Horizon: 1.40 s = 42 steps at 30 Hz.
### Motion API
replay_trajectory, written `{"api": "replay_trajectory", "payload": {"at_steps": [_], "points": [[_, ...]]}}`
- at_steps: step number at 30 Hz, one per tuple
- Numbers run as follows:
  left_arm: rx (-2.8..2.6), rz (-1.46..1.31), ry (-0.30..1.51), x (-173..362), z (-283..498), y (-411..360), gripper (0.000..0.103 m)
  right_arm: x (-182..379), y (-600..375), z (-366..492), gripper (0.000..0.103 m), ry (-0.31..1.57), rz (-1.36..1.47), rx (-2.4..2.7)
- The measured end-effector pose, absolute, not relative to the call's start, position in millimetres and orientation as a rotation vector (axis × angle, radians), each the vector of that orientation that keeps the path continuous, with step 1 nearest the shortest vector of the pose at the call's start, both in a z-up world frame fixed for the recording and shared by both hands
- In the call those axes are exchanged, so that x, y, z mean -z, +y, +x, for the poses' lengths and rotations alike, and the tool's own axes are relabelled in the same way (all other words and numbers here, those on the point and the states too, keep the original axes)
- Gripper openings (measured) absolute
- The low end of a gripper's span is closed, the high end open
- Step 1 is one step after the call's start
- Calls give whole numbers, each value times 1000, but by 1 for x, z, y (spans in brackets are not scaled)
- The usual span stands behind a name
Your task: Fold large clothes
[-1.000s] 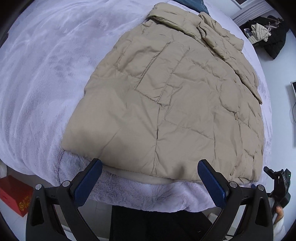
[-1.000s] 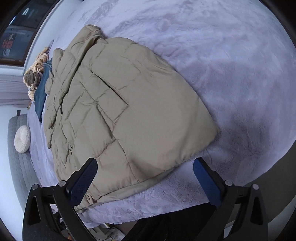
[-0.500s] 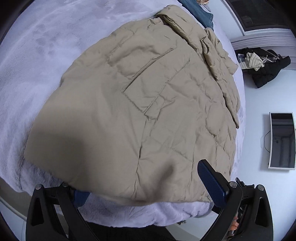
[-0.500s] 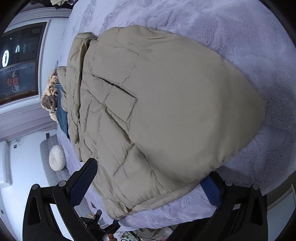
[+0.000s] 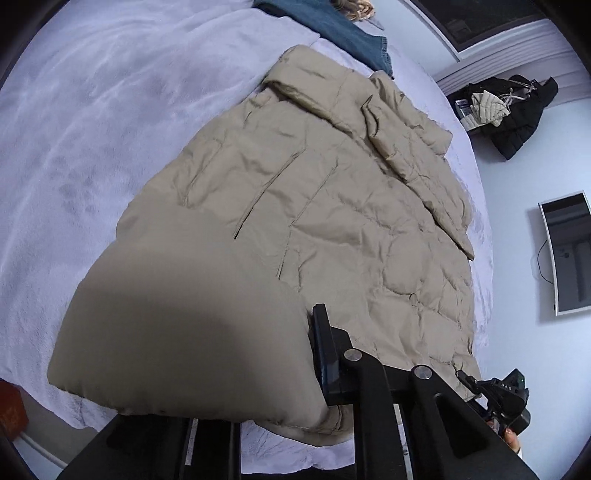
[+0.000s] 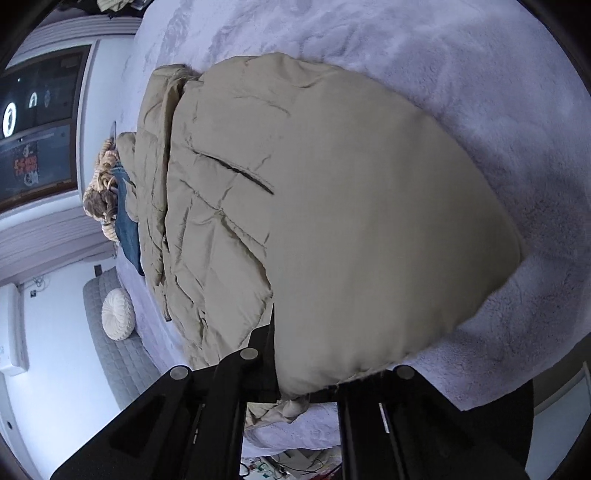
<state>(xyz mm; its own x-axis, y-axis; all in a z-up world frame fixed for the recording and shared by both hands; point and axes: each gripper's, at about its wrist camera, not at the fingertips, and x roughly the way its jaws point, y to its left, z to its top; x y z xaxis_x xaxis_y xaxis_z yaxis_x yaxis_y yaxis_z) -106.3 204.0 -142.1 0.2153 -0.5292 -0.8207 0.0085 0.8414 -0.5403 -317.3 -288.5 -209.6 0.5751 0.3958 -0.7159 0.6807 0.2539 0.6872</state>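
Observation:
A beige quilted puffer coat (image 5: 314, 206) lies on a bed under a lilac fleece blanket (image 5: 92, 129), collar far away and hem toward me. My left gripper (image 5: 295, 354) is shut on the coat's near hem; only its right finger (image 5: 325, 347) shows, the other is under the fabric. In the right wrist view the coat (image 6: 332, 221) fills the middle and my right gripper (image 6: 306, 373) is shut on the hem's other corner, with fabric bulging over the jaws.
Folded blue jeans (image 5: 343, 33) and a knitted item (image 6: 103, 192) lie beyond the collar. A black coat pile (image 5: 517, 110) and a mirror (image 5: 565, 251) are at the right. A grey couch with a white round cushion (image 6: 118, 314) stands left of the bed.
Both grippers moved forward onto the coat's near hem and closed on it. The hem corners now bunch up over the jaws.

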Motion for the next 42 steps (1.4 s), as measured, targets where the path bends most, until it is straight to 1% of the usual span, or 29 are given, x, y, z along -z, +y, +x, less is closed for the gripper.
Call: {"api": "replay_trajectory", "payload": {"at_steps": [8,16,23,26,29,34,39,42], "points": [[431,-443,1153,75,-74,192,18,141,-293,-262,7,1033,1081,157],[411,-397,988,12,-9,158,18,62,-316,-177,7,953,826,59],[337,-346,906,-8,68,122,18,19,-338,-63,6,927,630,-24],[318,-320,915,-2,107,108,18,21,-346,-16,6,940,576,-11],[321,-297,942,18,147,96,18,38,-356,20,6,962,580,19],[311,-211,1033,74,205,72,18,83,-368,60,6,986,653,100],[291,-182,1099,126,237,59,19,127,-376,93,6,1015,678,162],[276,-169,1117,147,249,53,19,150,-380,110,7,1028,691,172]]}}
